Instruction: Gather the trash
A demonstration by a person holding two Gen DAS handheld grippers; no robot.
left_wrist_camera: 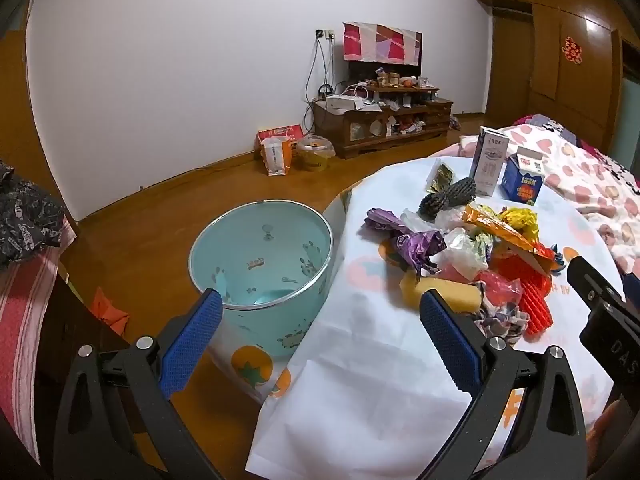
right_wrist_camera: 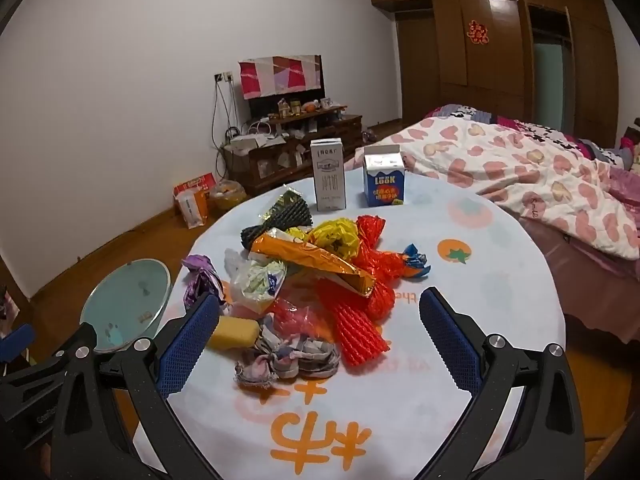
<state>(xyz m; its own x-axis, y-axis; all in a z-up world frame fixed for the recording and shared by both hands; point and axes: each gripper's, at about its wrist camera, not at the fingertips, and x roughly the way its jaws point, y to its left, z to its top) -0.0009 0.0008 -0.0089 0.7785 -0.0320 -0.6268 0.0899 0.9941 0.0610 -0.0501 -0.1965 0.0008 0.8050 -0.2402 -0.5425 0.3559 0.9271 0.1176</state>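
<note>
We had both tools up over the bench [right_wrist_camera: 500, 280] with nothing picked yet, so this read as the very start: approach before the first grab. Left tool [left_wrist_camera: 320, 320] had its jaws spread wide and empty, hanging between the bin [left_wrist_camera: 260, 256] and the trash heap [left_wrist_camera: 460, 256]. Right tool [right_wrist_camera: 320, 320] likewise spread wide, empty, tilted down at the heap from the near side.

Landmark was the bin: pale blue, open-topped, on the floor just beside the bench edge, nothing visible inside it. The heap sat on the bench to the right of the bin. Nearest the bin were a purple wrapper [left_wrist_camera: 404, 236] and a yellow sponge [left_wrist_camera: 444, 294]; further from it an orange foil packet [right_wrist_camera: 316, 264], red foam netting [right_wrist_camera: 358, 326], and a crumpled cloth scrap [right_wrist_camera: 288, 360] at the heap's near edge. Two cartons [right_wrist_camera: 329, 176] stood upright well beyond the heap, farthest from the bin.

Our judgement: next move called for dropping one tool onto a single loose item, probably the sponge or the cloth scrap, closing on it, then carrying it across to the bin. Items overlapped, so dragging neighbours along was a risk.
</note>
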